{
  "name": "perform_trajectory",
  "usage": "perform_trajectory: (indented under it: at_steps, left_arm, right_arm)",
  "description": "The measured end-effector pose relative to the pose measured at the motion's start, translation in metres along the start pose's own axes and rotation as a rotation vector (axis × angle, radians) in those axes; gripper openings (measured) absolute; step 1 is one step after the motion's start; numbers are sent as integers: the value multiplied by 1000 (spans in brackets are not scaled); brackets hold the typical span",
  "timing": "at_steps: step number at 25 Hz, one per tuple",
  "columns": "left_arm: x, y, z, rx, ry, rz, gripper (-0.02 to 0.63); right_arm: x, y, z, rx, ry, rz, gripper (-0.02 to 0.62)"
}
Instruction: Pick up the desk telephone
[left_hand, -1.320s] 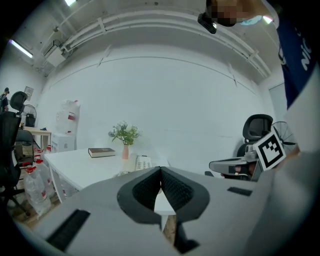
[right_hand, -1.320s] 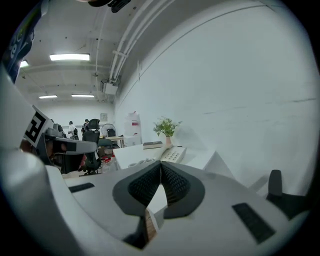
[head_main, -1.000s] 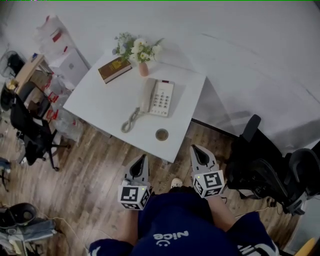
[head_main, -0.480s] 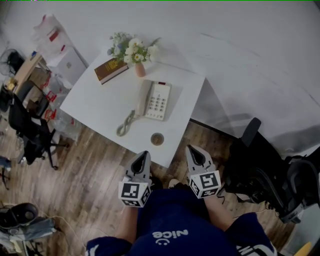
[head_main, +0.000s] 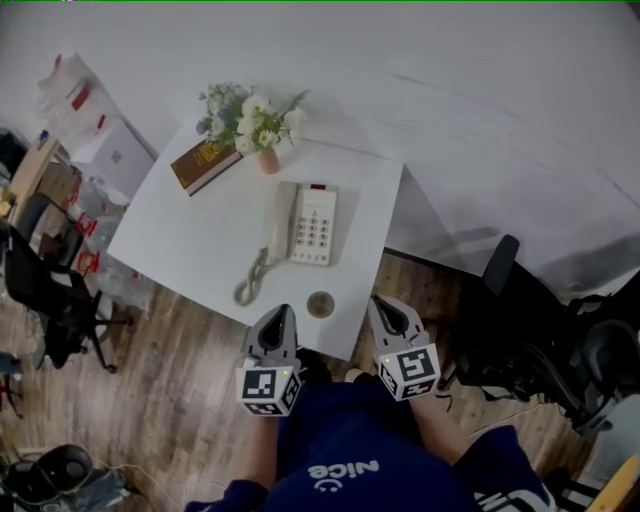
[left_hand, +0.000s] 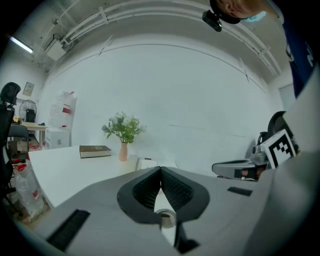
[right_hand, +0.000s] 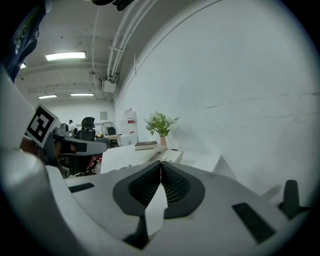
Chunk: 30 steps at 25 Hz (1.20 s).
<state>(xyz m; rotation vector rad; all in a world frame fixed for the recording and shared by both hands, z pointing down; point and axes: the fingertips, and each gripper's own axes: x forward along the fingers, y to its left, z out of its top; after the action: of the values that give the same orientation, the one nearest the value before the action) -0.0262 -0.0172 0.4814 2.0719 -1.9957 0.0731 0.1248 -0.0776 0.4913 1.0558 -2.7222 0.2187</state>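
Observation:
A cream desk telephone (head_main: 310, 224) lies in the middle of the white table (head_main: 190, 240); its handset (head_main: 278, 219) rests on the left side and a coiled cord (head_main: 250, 279) trails toward the near edge. In the left gripper view the telephone (left_hand: 148, 163) shows small beyond the jaws, in the right gripper view the telephone (right_hand: 167, 155) sits past the tips. My left gripper (head_main: 283, 315) is shut and empty at the table's near edge. My right gripper (head_main: 379, 303) is shut and empty just off the near right corner. Both are well short of the telephone.
A brown book (head_main: 205, 164) and a pink vase of flowers (head_main: 262, 135) stand at the table's far side. A small round disc (head_main: 320, 304) lies near the front edge. Black office chairs (head_main: 545, 340) stand right, another chair (head_main: 50, 300) and clutter left. A white wall lies behind.
Both grippers have moved forward to the table's near edge, so the table and telephone sit lower and closer in the head view. Both stay shut.

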Motion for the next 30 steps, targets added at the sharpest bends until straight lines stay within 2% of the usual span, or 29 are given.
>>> perform_trajectory:
  at_steps: [7,16,25,30]
  left_arm:
    - [43,32,12,8,23,-107,17]
    - [91,73,26,22,47,-216,17]
    - [126,94,31,38,79,-338,17]
    - [138,103,25,12,126,-404,17]
  right_arm:
    - [43,2,11,19,11,-59,23]
    - [89,-6,22,35,26,-182,23]
    - [115,-7,17,92,79,-288,23]
    - [131,-5,21,98,96,-317,23]
